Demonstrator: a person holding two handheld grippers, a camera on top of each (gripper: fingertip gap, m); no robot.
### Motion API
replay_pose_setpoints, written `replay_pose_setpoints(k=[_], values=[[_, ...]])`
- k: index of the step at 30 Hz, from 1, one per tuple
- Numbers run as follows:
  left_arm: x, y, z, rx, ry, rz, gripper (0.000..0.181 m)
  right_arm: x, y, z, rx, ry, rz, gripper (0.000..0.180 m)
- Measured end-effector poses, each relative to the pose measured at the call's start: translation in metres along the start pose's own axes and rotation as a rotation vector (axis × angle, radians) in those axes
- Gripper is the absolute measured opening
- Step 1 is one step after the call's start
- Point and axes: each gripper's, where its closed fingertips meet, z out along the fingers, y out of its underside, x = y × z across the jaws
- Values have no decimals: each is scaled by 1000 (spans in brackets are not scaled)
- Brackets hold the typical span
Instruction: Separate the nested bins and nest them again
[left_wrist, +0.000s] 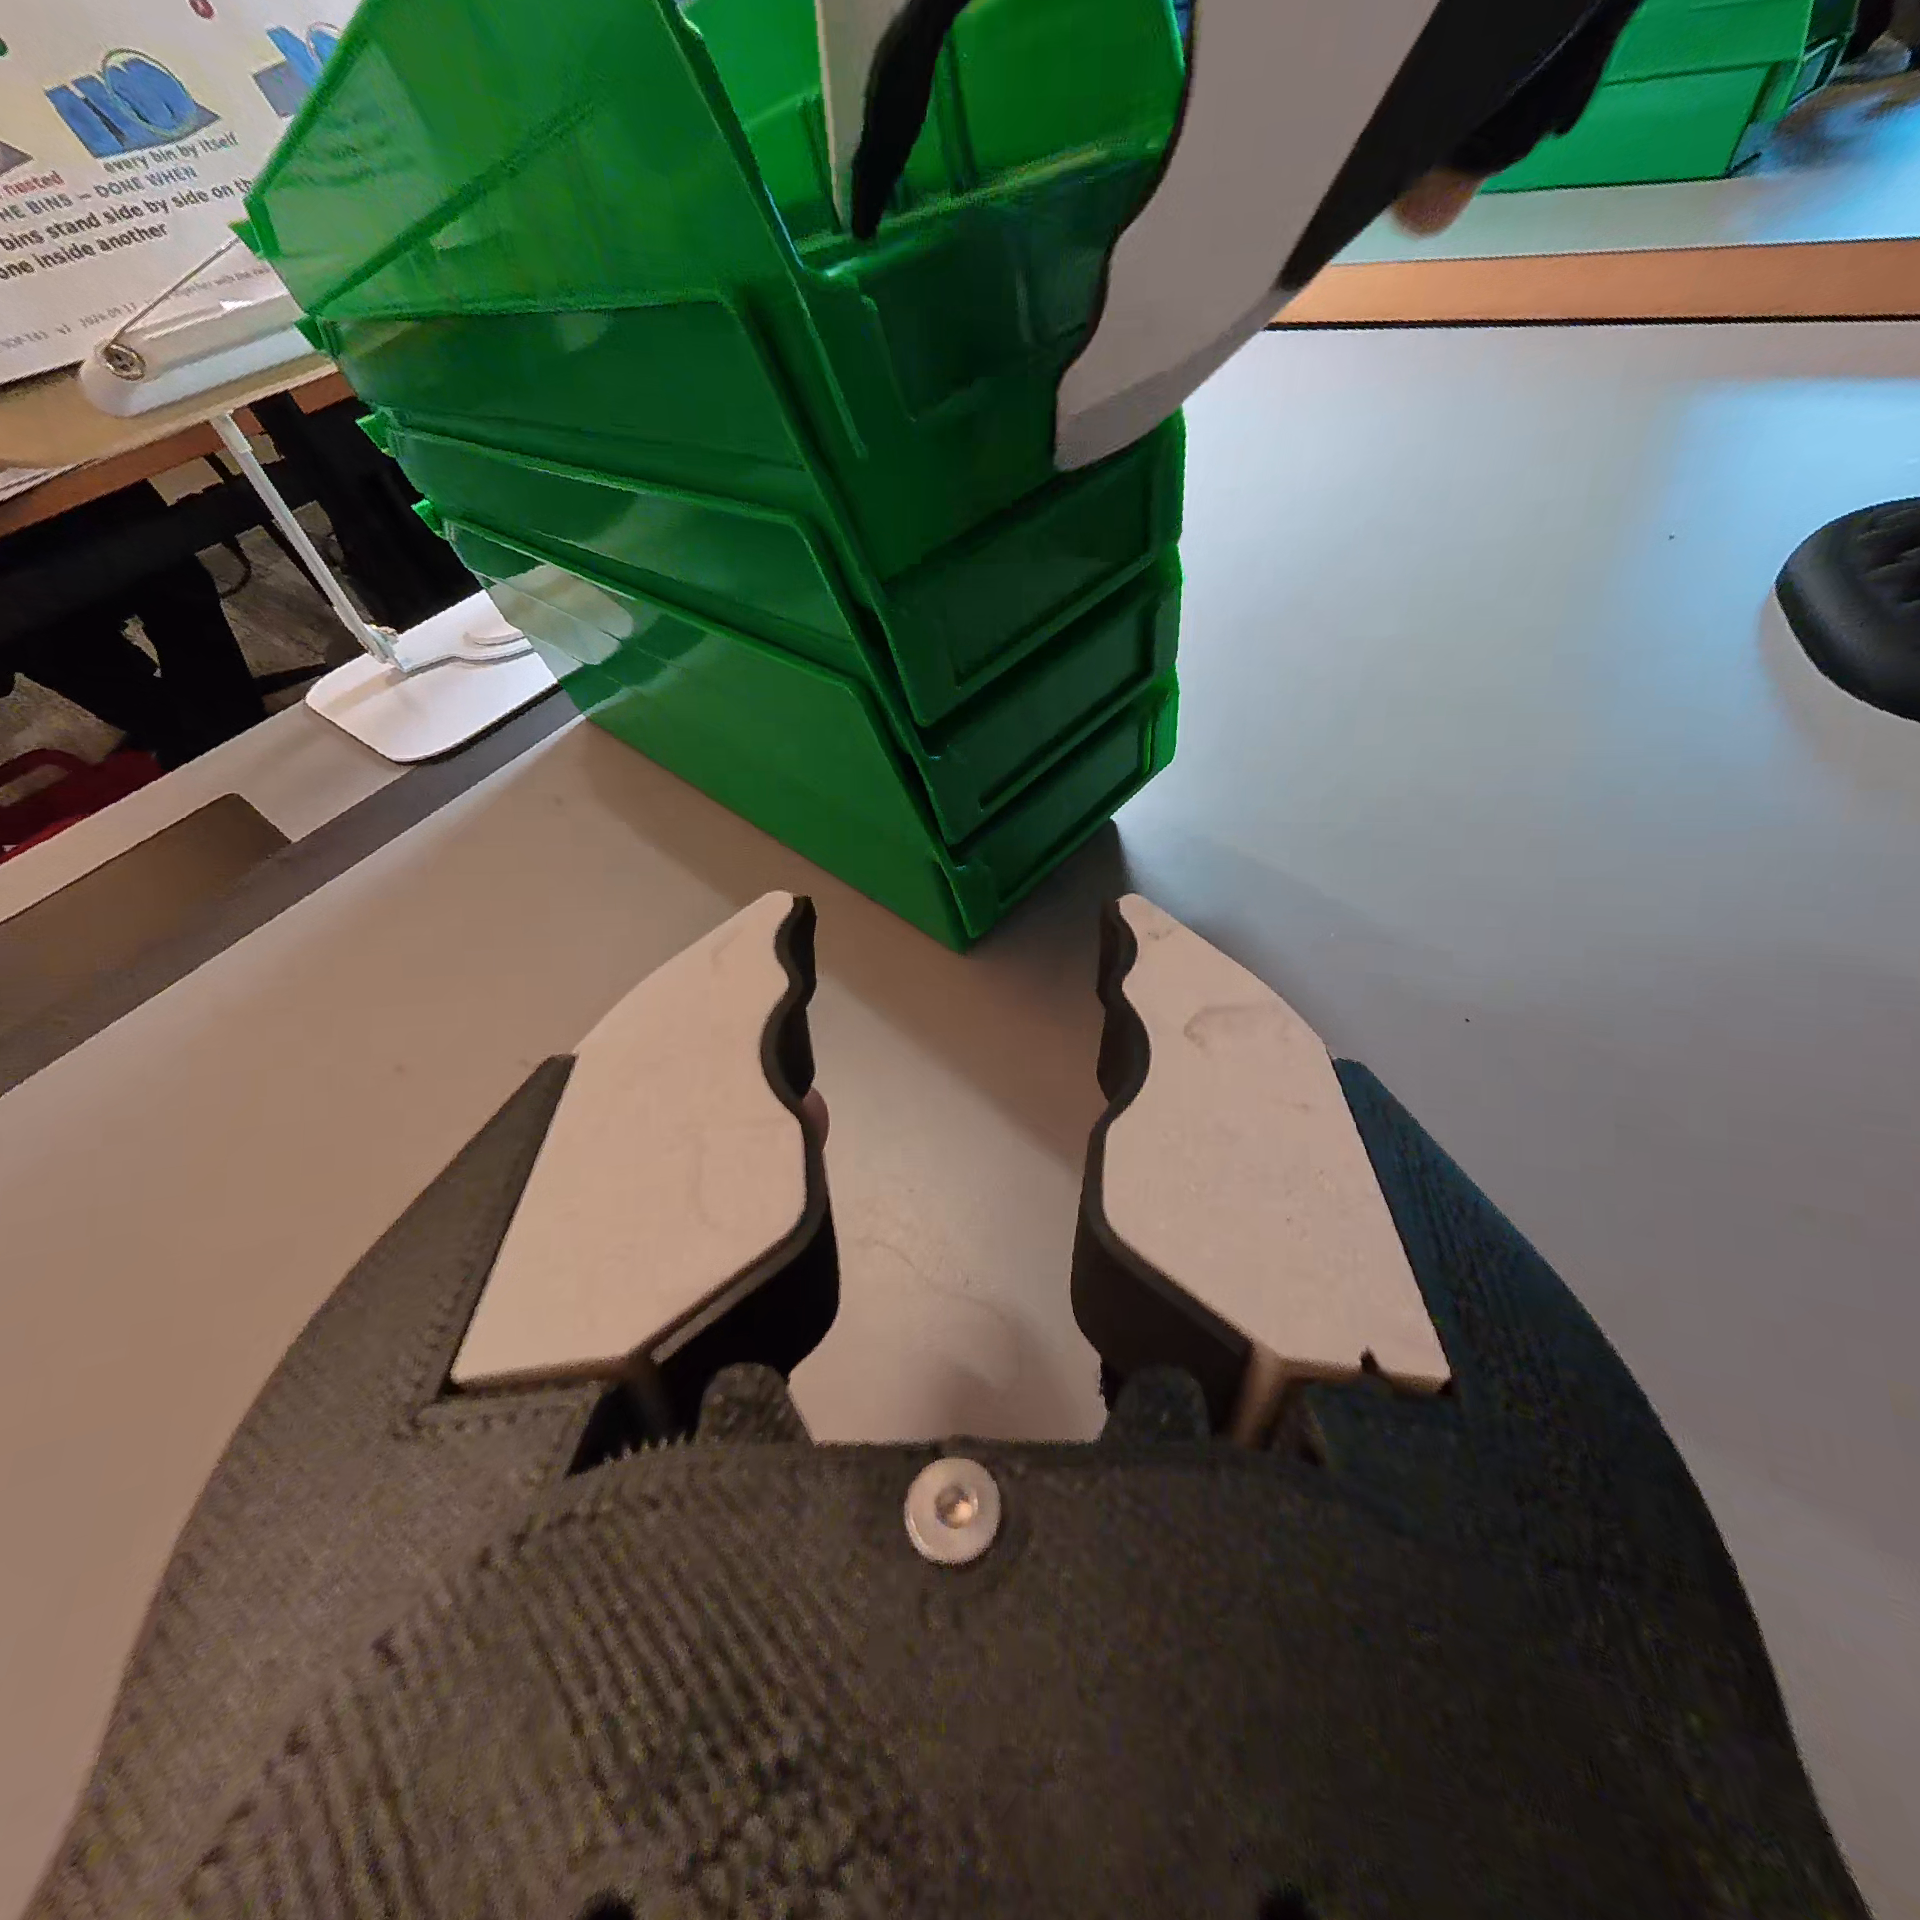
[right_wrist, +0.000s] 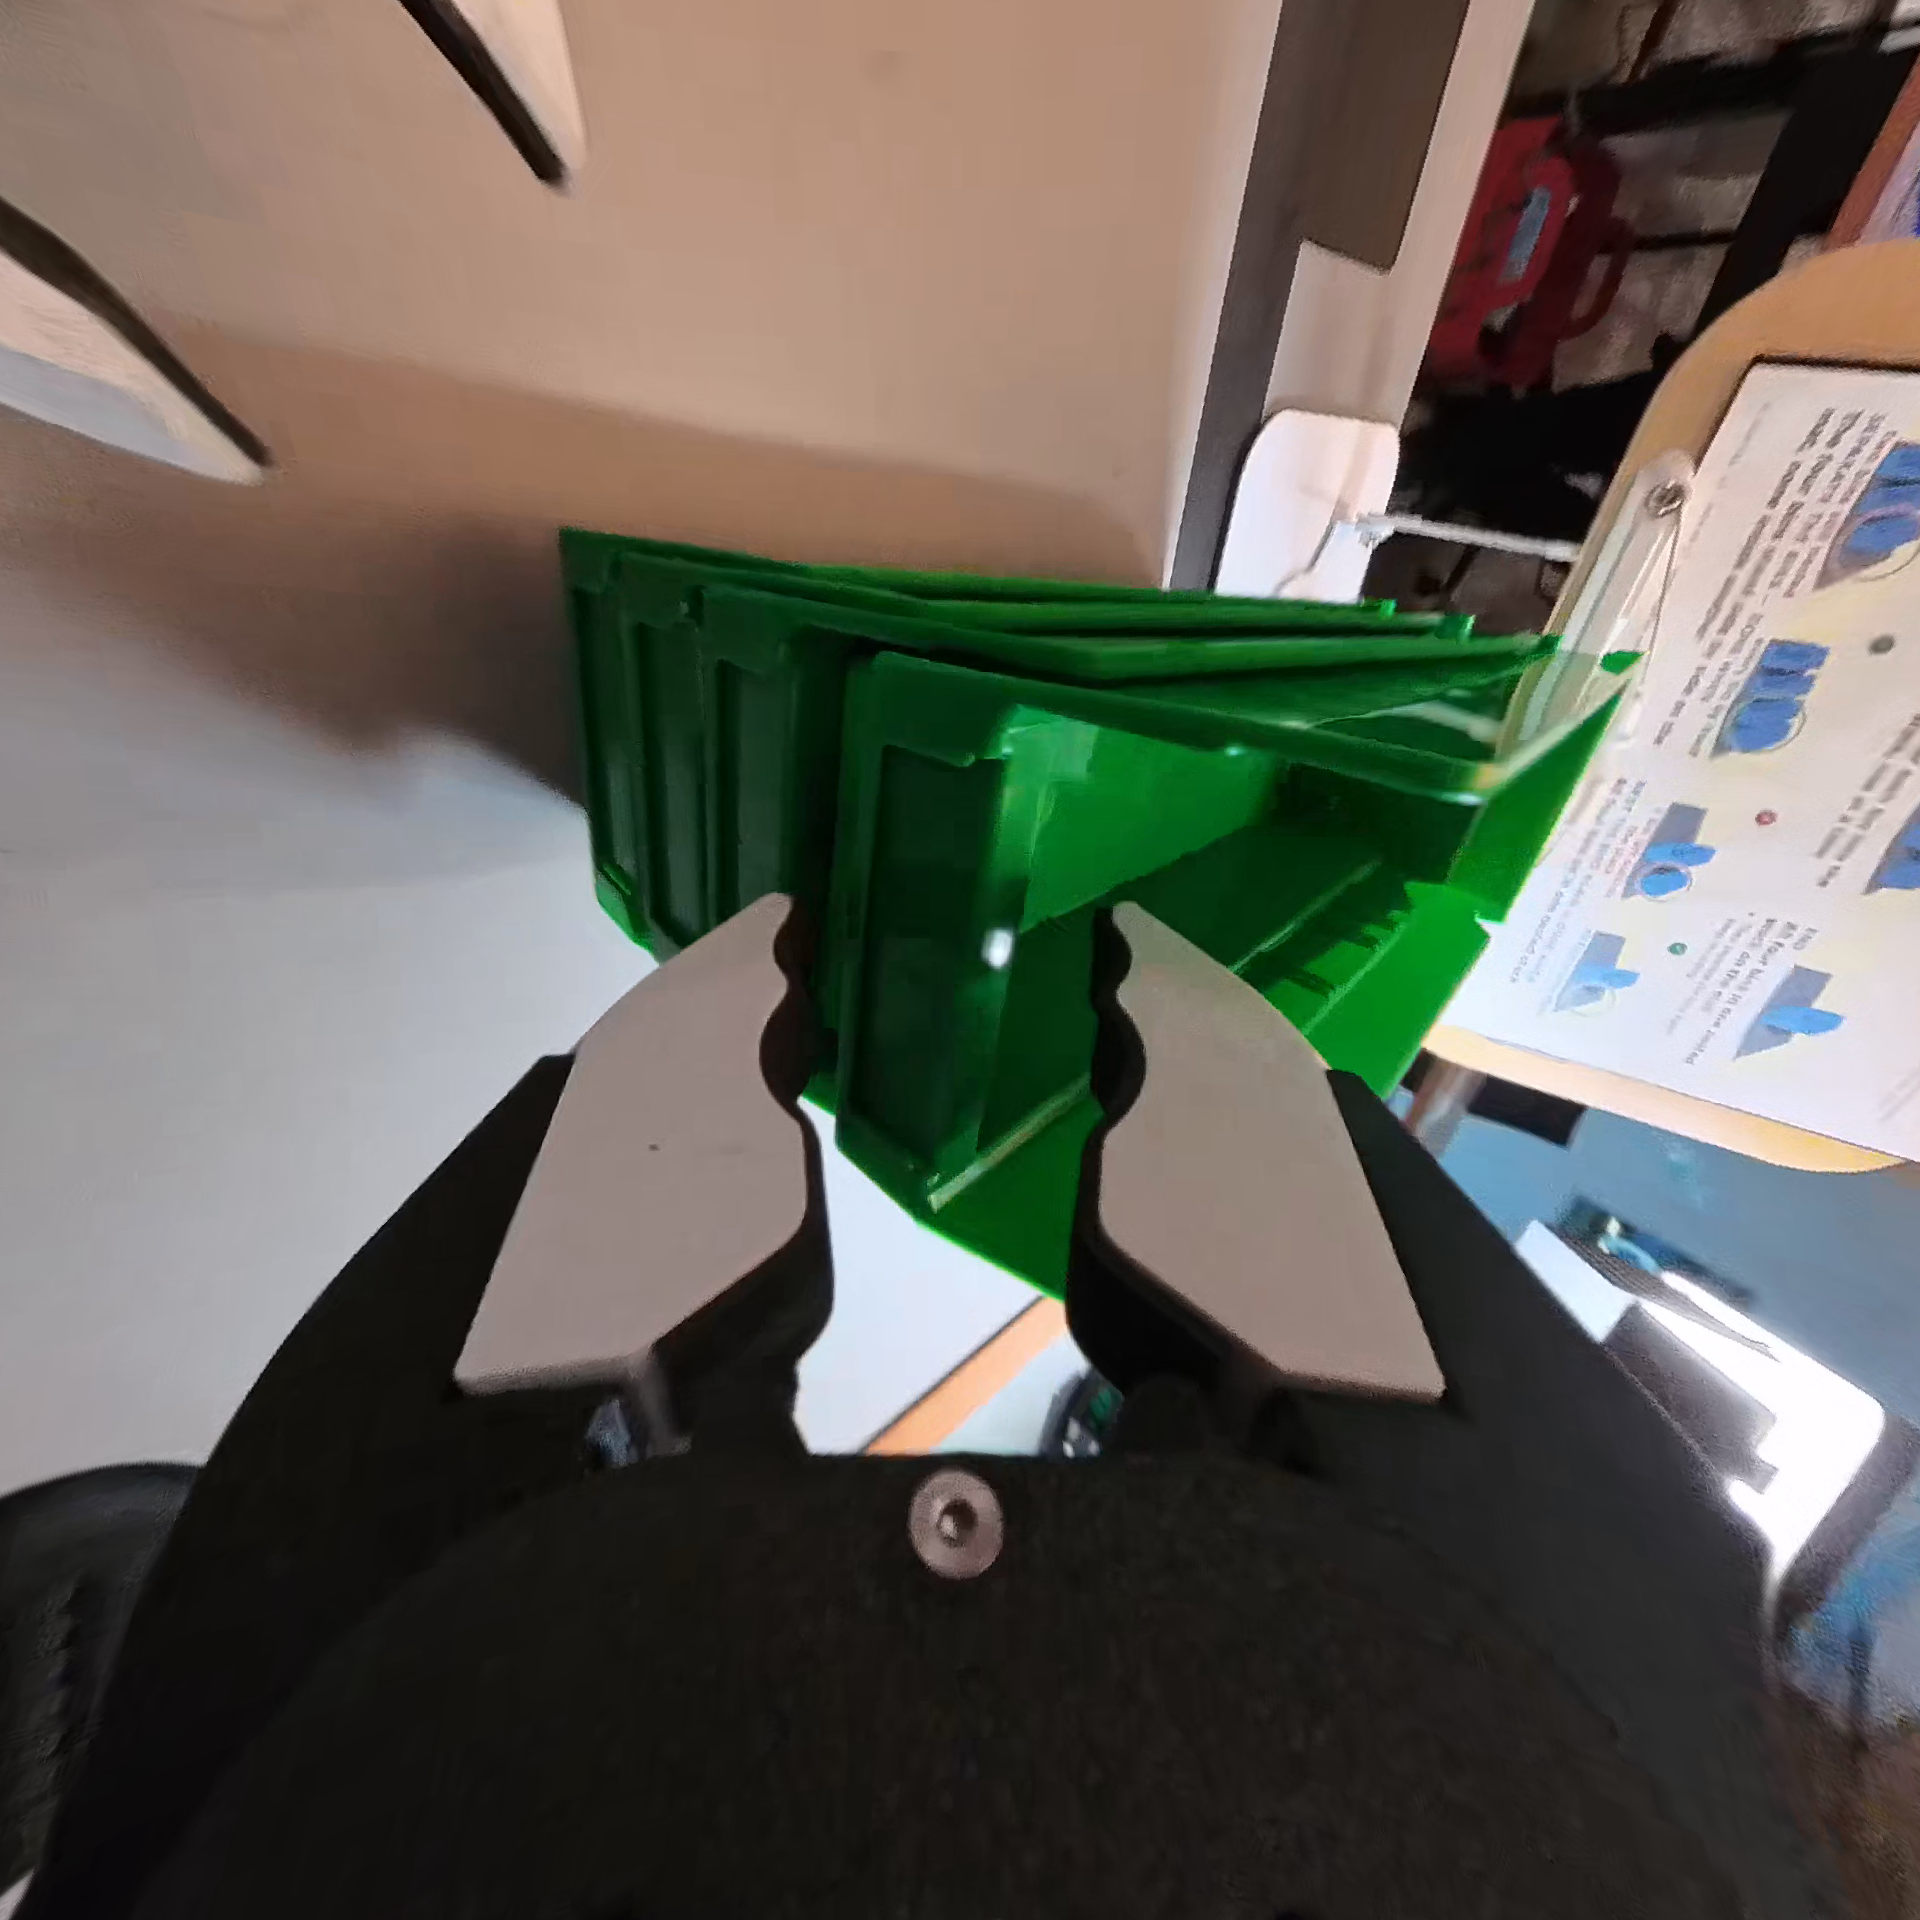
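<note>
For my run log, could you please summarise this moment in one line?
right gripper: gripping front wall of top green plastic bin | nested stack: on grey table | left gripper: open, empty

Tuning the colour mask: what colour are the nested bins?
Bright green, all of the nested bins; clearest in the left wrist view.

The green bin stack (left_wrist: 790, 582) blocks the table's (left_wrist: 1558, 727) middle. Bare tabletop lies open to its right. A white stand (left_wrist: 436, 696) crowds its left.

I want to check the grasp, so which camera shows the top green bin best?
The right wrist view: the top green bin fills the centre, its front wall between the right gripper fingers. The left wrist view shows the top green bin from outside, tilted above the stack, partly hidden by that gripper.
</note>
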Motion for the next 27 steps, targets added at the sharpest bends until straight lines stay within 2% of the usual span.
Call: replay_pose_setpoints(k=[5, 9, 12, 19, 25, 27], values=[[0, 0, 0, 0, -1, -4, 53, -5, -10, -41, 254, 8, 97, 54], [0, 0, 0, 4, -2, -10, 53, -6, 2, -68, 499, 73, 321, 53], [1, 1, 1, 0, 8, -19, 53, -7, 27, -79, 669, 177, 536, 52], [4, -1, 3, 13, 25, -53, 51, -53, 103, -43, 757, 192, 897, 55], [4, -4, 4, 48, -3, -39, 49, -91, 124, -25, 875, 136, 987, 59], [5, -3, 6, 51, -6, -37, 49, -94, 133, -16, 878, 164, 1002, 59]])
